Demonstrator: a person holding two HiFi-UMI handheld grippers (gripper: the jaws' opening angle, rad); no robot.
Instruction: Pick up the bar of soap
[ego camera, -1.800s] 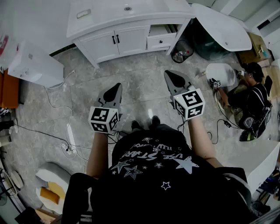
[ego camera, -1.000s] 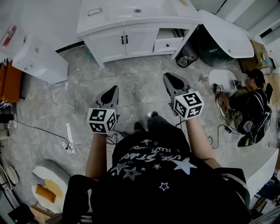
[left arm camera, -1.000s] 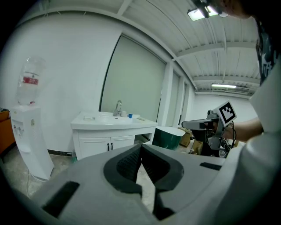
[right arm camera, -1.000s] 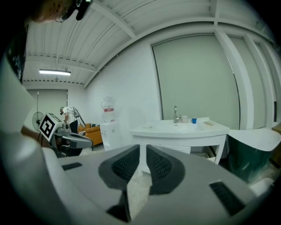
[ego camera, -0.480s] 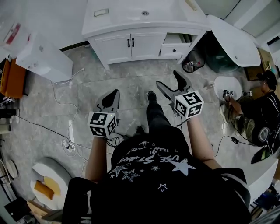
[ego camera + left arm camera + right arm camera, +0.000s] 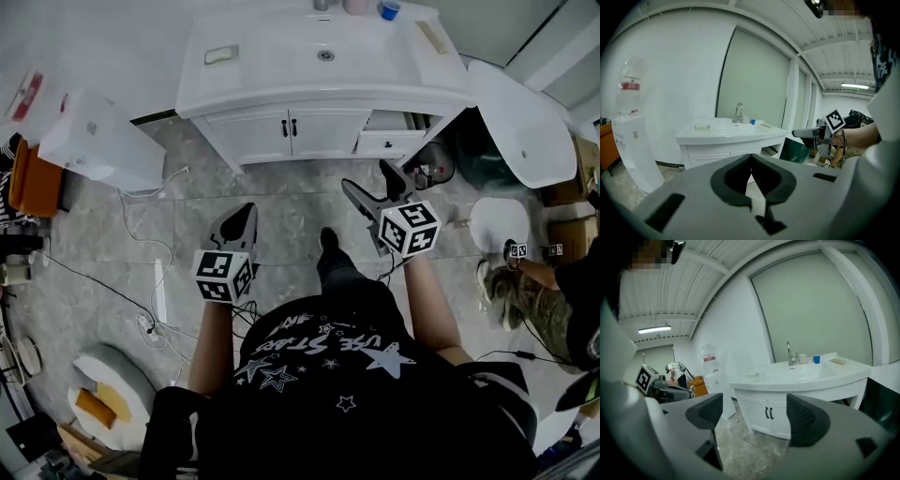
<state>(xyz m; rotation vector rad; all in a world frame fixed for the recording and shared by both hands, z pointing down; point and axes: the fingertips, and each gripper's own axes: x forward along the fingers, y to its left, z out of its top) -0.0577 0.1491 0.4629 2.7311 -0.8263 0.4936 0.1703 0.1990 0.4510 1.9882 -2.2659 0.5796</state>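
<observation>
Left gripper jaws together, empty. Right gripper jaws just opened wide, nothing between them. Soap, probably the pale bar, lies at the vanity counter's right end, well apart from both.

Bar of soap (pale tan, seemingly) lies flat on the vanity's right end.

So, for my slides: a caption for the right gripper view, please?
Right gripper, jaws just opened wide with nothing between them, facing the white sink cabinet.
</observation>
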